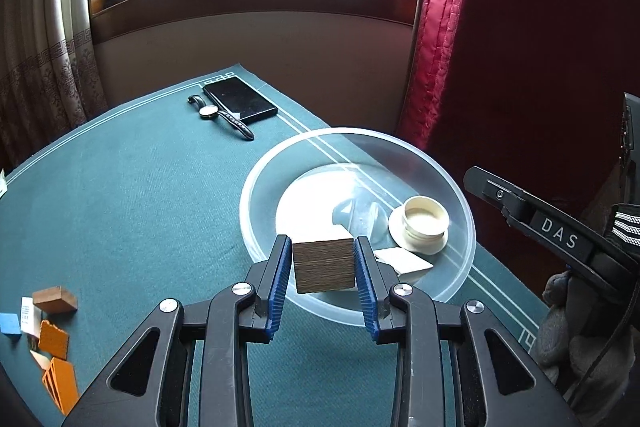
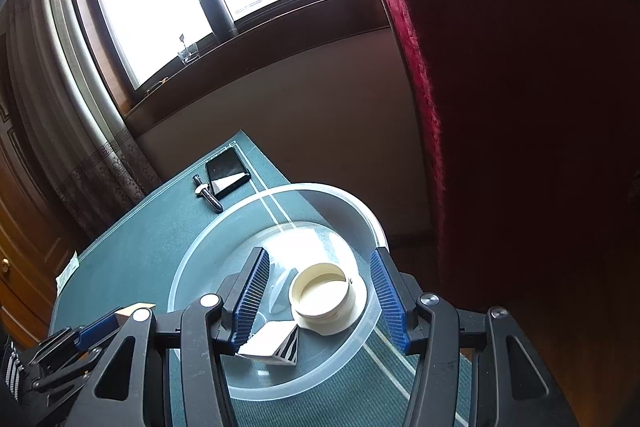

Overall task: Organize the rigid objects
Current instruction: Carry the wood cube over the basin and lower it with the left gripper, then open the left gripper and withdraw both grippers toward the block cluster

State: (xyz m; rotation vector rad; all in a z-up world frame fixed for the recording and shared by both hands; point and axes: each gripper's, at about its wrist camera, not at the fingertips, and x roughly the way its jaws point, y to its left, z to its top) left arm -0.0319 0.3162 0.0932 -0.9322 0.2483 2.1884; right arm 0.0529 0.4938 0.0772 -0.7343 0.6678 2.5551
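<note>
My left gripper [image 1: 322, 241] is shut on a brown wooden block [image 1: 324, 269] and holds it over the near rim of a clear plastic bowl [image 1: 256, 187]. Inside the bowl lie a cream round ring piece [image 1: 424, 223] and a white block [image 1: 404, 261]. In the right wrist view my right gripper [image 2: 320, 297] hovers open above the bowl [image 2: 192, 267]. The cream ring [image 2: 322, 291] and the white striped block [image 2: 272, 345] lie below its fingers. The left gripper with its block [image 2: 138, 308] shows at the lower left there.
A black phone [image 1: 240, 99] and a wristwatch [image 1: 220, 115] lie at the far edge of the green table mat [image 1: 140, 187]. Several loose blocks, brown [image 1: 54, 299], blue [image 1: 10, 323] and orange [image 1: 54, 339], sit near left. A red curtain [image 1: 440, 27] hangs on the right, and a gloved hand [image 1: 568, 335] is near right.
</note>
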